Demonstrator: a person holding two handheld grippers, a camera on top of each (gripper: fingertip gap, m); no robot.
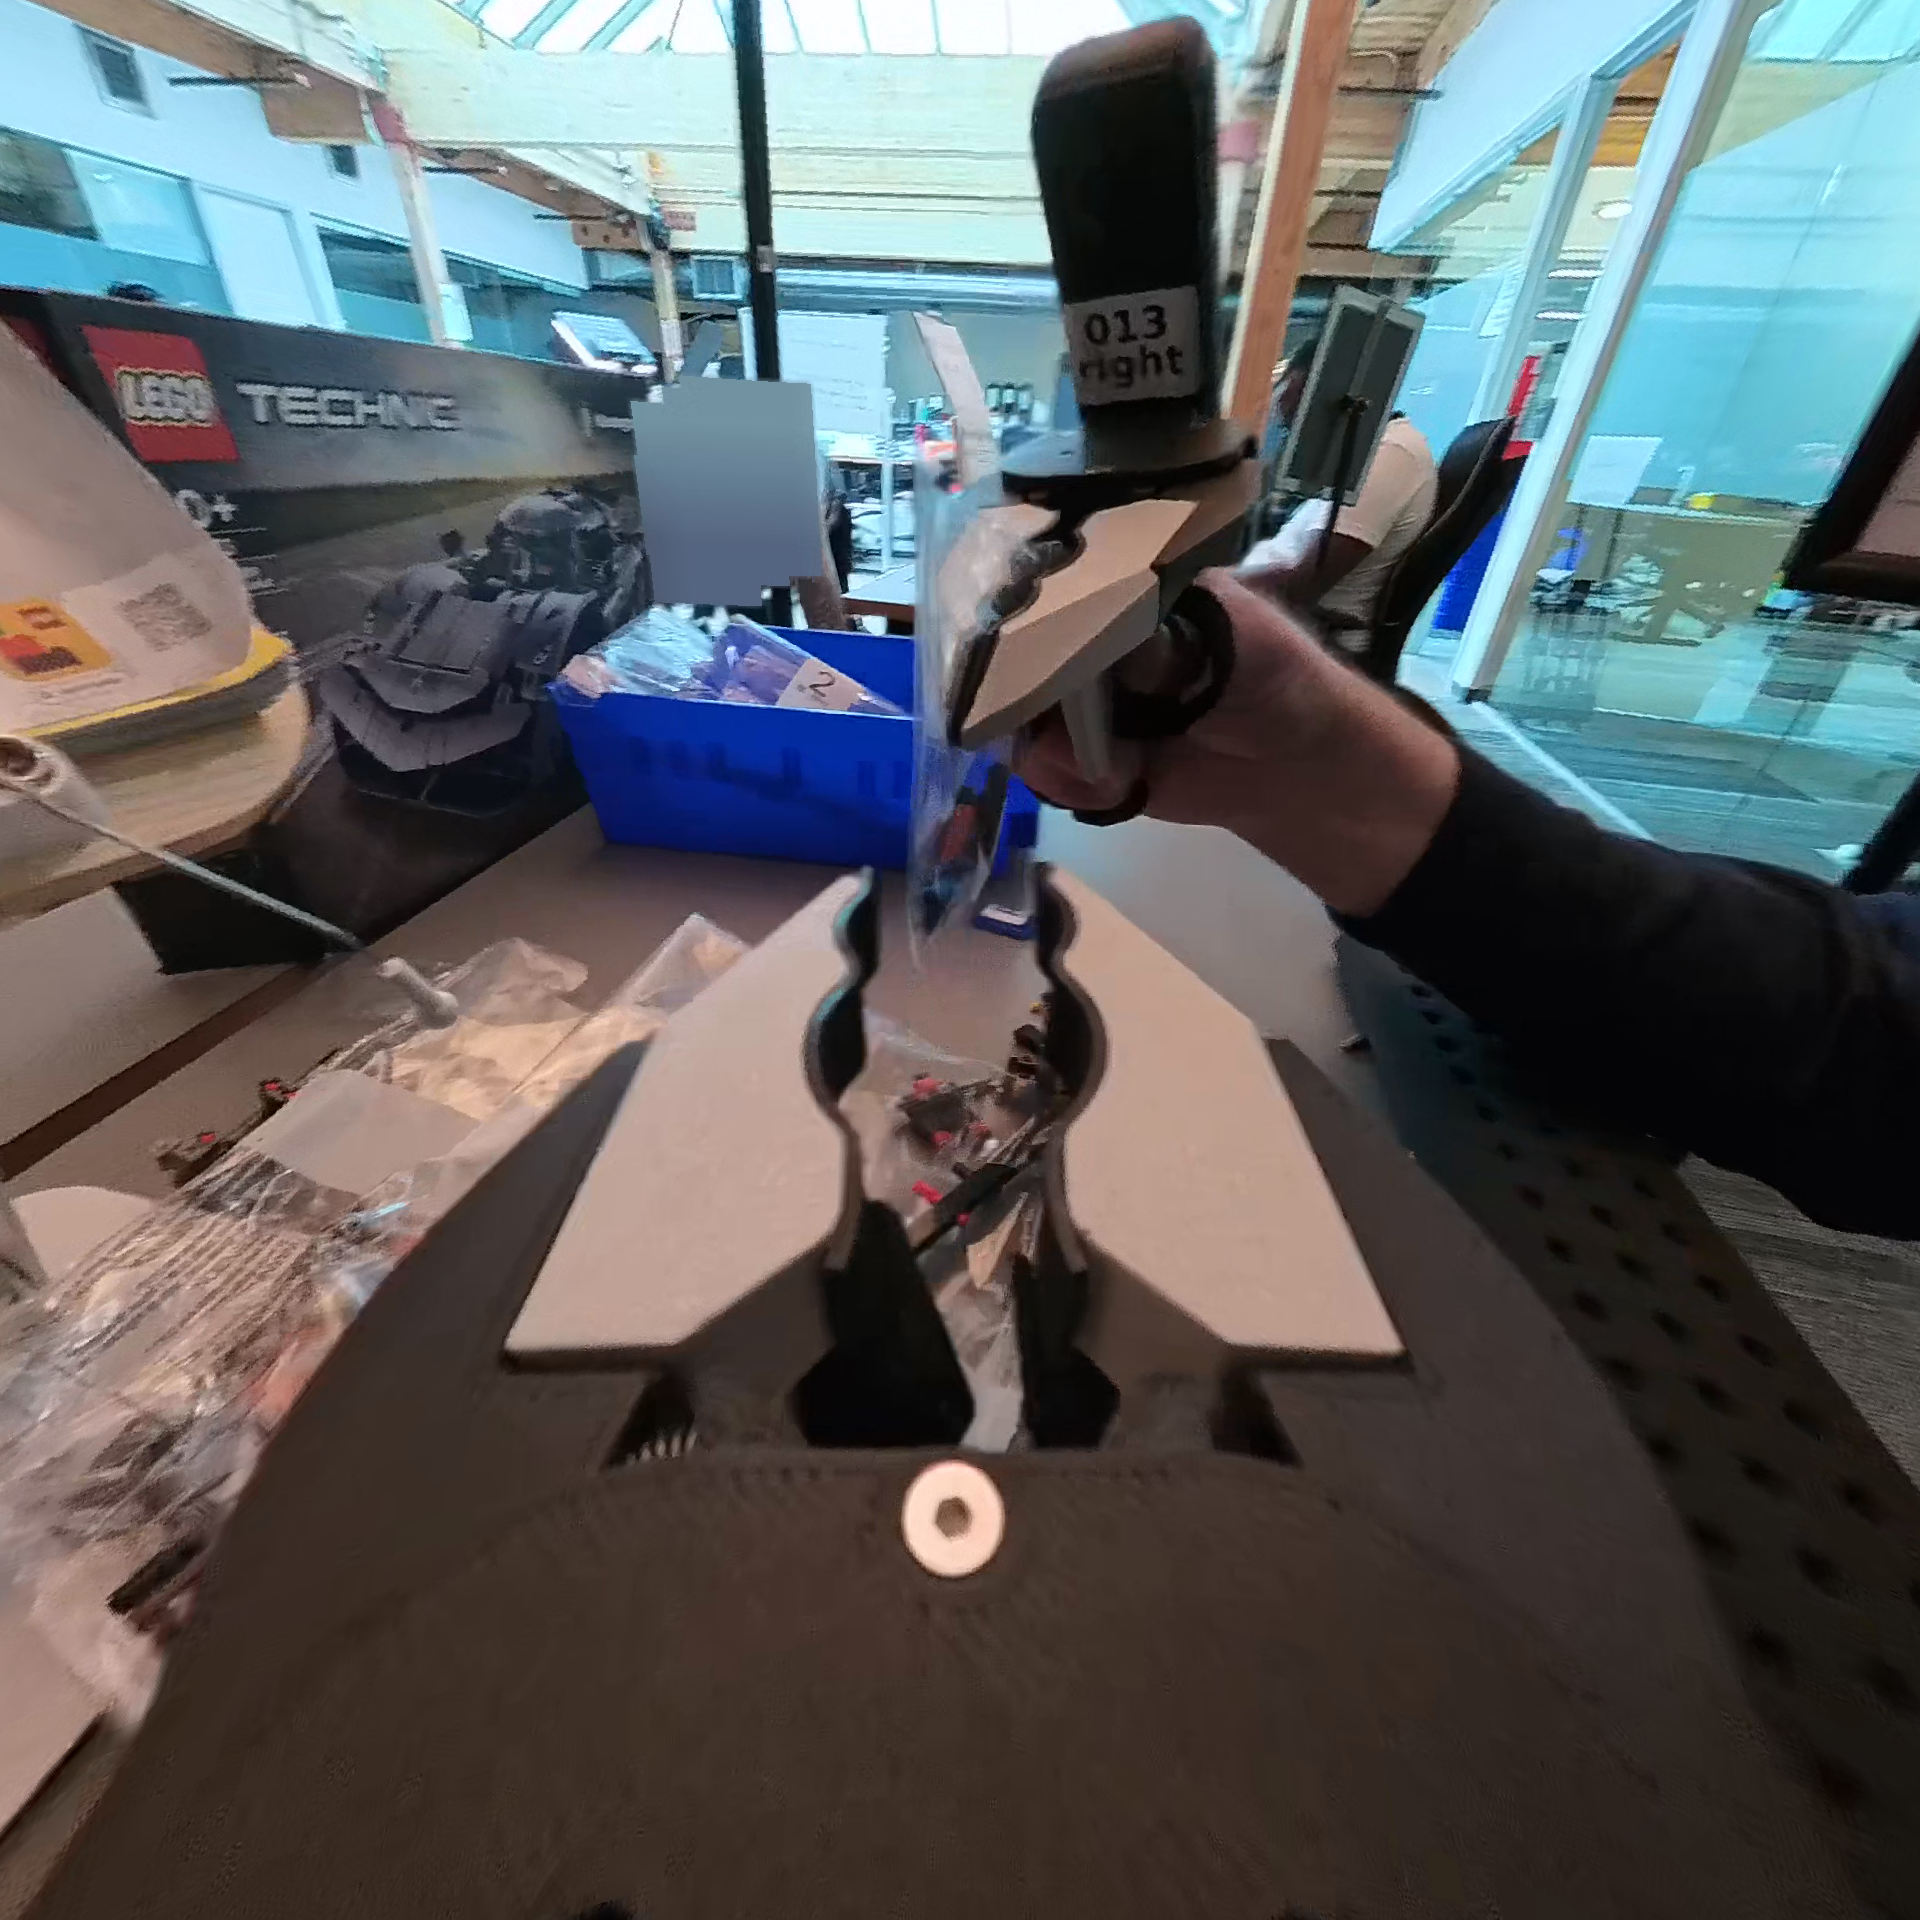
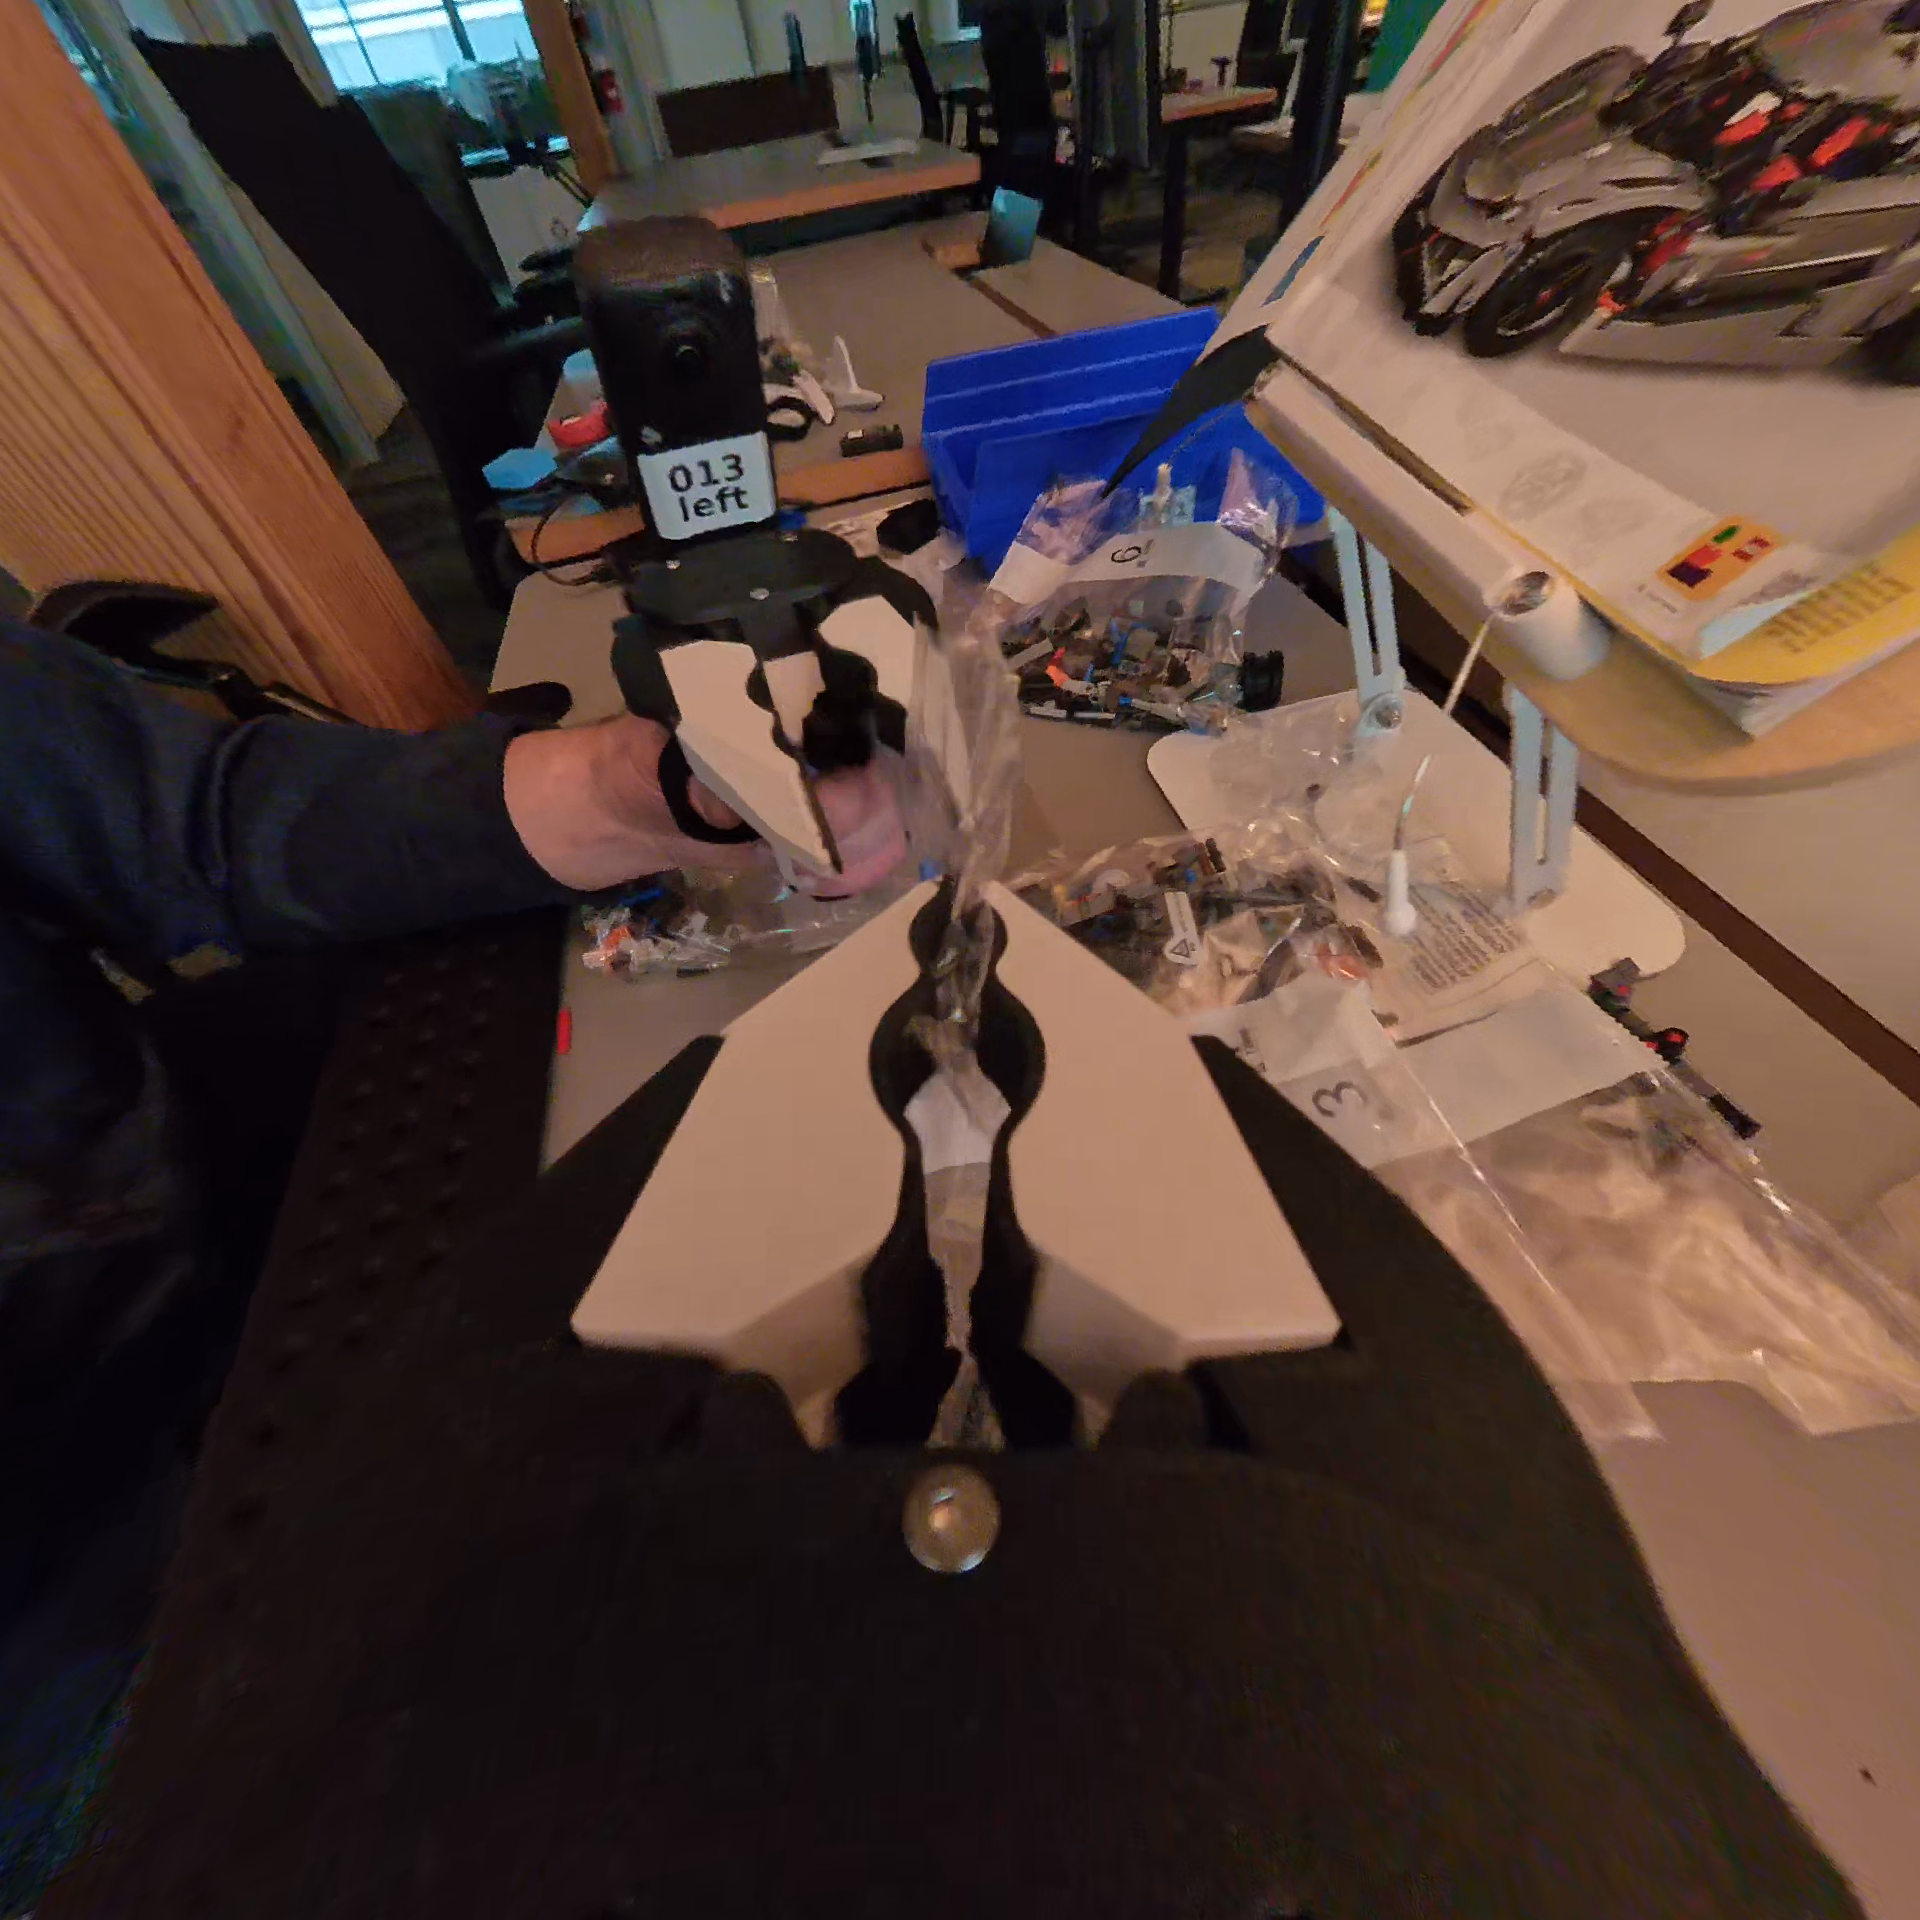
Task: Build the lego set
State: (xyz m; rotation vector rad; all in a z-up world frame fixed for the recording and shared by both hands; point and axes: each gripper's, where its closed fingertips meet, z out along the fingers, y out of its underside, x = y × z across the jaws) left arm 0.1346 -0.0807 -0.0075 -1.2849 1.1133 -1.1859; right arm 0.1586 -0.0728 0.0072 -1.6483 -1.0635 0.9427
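Right claw (image 2: 961, 902) pinches a clear bag (image 2: 961, 769) at frame centre, lifted over the table (image 2: 1081, 790). Left claw (image 1: 956, 883), fingers spread, sits just below the bag's lower end. Other parts bags (image 2: 1132, 623) lie at right, by a blue bin (image 2: 1039, 416).

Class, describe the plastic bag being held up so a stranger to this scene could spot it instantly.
Start at the blue plastic bin at the back of the grey table. In front of it, the right tongs are shut on a clear crumpled plastic bag of small parts. Unlike the other clear bags of bricks, which lie on the table, it hangs in the air.
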